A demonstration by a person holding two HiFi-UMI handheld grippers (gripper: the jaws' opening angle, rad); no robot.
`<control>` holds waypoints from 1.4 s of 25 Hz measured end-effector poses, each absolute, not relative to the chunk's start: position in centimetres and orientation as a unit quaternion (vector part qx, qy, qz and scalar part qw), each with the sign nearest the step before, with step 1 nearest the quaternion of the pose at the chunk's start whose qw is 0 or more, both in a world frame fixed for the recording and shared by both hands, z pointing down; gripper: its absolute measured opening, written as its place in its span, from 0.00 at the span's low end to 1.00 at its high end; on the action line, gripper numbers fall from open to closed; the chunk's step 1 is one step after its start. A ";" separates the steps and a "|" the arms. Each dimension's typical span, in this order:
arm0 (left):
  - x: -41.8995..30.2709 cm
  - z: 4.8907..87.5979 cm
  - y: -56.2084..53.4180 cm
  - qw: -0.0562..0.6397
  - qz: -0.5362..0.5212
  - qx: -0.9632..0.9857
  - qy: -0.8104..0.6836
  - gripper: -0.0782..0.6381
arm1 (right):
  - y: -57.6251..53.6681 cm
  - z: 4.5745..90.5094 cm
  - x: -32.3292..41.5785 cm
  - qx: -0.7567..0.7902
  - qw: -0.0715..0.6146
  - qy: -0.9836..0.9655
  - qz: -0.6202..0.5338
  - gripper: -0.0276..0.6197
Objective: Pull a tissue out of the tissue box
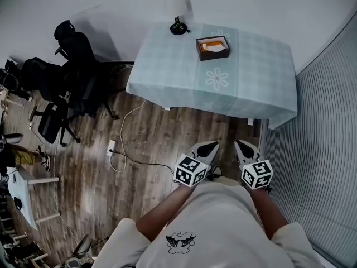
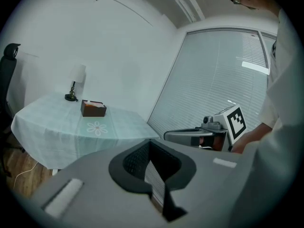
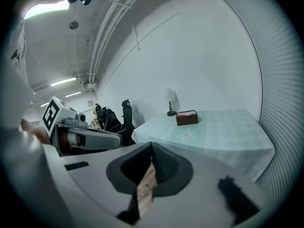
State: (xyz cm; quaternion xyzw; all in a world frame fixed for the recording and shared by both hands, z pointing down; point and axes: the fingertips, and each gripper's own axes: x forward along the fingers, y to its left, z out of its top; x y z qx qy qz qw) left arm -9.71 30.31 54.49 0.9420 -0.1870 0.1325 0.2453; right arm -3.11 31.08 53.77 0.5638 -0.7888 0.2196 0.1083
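While the tissue box (image 1: pixel 212 47) sits toward the far side of the pale checked table (image 1: pixel 262 77), near a lamp (image 1: pixel 178 10) and well apart from both tools, the left gripper (image 1: pixel 207 148) and right gripper (image 1: pixel 244 148) hang at the person's waist, jaws pressed together on nothing. Only the head view shows both grippers side by side. Only the right gripper view takes in the ceiling lights (image 3: pixel 45 8).

- The surface (image 1: pixel 262 77) is wearing a pale mint checked cloth with white flowers.
- The tissue box (image 1: pixel 212 47) is showing dark brown sides.
- The floor (image 1: pixel 150 138) is showing dark wood grain.
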 end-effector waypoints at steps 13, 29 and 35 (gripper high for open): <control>-9.0 56.0 22.1 0.262 0.130 0.935 -0.203 0.12 | 24.1 55.4 0.4 0.575 0.122 -0.777 0.225 0.06; 4.7 53.2 -5.0 0.237 0.124 0.919 -0.290 0.12 | -3.9 54.6 13.7 0.484 0.139 -0.844 0.184 0.06; 5.1 53.7 -9.1 0.247 0.136 0.908 -0.311 0.12 | -8.4 54.5 13.9 0.457 0.136 -0.859 0.188 0.06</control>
